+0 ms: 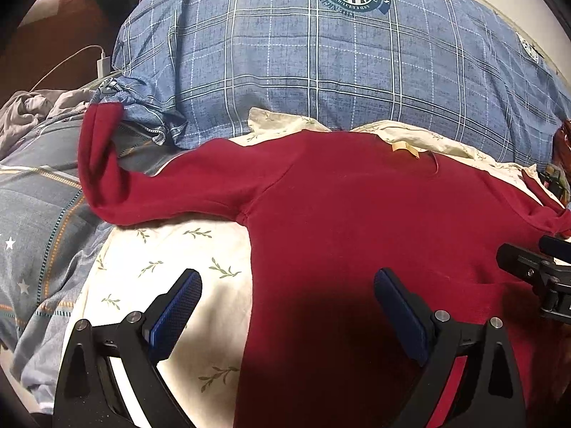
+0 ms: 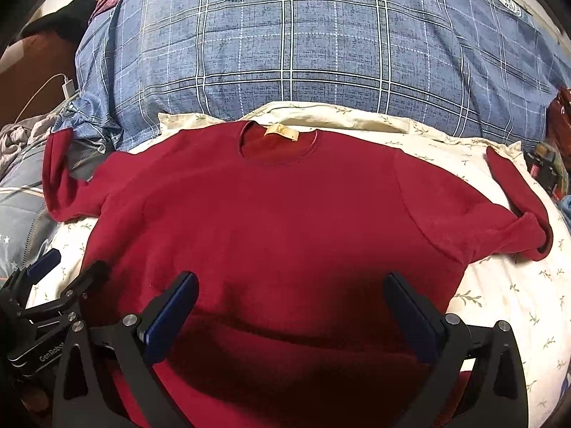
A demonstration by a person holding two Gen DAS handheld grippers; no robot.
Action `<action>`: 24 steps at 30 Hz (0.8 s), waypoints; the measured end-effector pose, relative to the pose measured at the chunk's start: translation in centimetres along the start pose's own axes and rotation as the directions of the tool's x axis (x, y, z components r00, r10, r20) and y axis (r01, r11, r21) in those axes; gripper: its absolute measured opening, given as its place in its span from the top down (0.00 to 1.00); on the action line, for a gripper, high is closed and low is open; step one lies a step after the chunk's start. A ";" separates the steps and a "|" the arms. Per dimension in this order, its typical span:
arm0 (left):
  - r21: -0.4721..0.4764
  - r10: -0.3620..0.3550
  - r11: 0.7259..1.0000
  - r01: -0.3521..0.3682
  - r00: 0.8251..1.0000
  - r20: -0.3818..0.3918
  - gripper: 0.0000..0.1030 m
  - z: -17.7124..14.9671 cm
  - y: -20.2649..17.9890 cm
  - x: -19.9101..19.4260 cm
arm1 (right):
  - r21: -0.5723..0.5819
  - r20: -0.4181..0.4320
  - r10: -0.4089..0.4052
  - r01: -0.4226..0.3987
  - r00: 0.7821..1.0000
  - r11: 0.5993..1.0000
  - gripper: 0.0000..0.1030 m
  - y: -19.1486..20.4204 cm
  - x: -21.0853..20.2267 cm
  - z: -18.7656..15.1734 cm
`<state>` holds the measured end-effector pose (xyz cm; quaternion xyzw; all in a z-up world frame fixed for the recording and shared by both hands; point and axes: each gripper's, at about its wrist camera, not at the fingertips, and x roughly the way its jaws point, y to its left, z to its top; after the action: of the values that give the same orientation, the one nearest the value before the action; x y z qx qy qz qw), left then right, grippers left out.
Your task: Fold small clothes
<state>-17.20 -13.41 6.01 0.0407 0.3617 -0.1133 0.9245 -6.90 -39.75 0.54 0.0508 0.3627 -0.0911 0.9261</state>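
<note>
only the right wrist view shows the sweater (image 2: pixel 271 228) collar tag (image 2: pixel 280 131).

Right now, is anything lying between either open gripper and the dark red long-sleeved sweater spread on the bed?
Nothing visible: the left gripper and right gripper hang open directly over the dark red long-sleeved sweater.

Black tool (image 2: pixel 291 285) frames, blue pads (image 2: pixel 171 317), silver screws
</note>
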 end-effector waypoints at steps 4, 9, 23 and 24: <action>-0.013 -0.007 1.000 0.007 1.000 0.004 0.06 0.1 0.3 -0.2 | 0.003 -0.005 0.011 -0.011 1.000 1.000 0.00 -0.1 0.2 -0.1; -0.038 0.001 0.999 -0.001 1.000 -0.004 0.06 0.7 1.5 -0.2 | -0.005 -0.021 0.019 -0.019 1.000 1.000 0.00 0.2 0.7 -0.1; -0.140 0.222 0.965 -0.224 0.975 -0.029 0.09 7.1 10.0 1.1 | -0.020 -0.037 0.049 -0.050 0.998 0.999 0.00 0.9 1.6 0.5; -0.149 0.229 0.961 -0.231 0.973 -0.033 0.09 7.6 10.7 1.4 | -0.020 -0.040 0.052 -0.053 0.998 0.998 0.00 0.9 1.6 0.4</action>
<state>-8.60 -4.43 10.60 0.0129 0.3693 0.0229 0.9289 -5.27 -39.15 -0.26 0.0521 0.3802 -0.0618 0.9214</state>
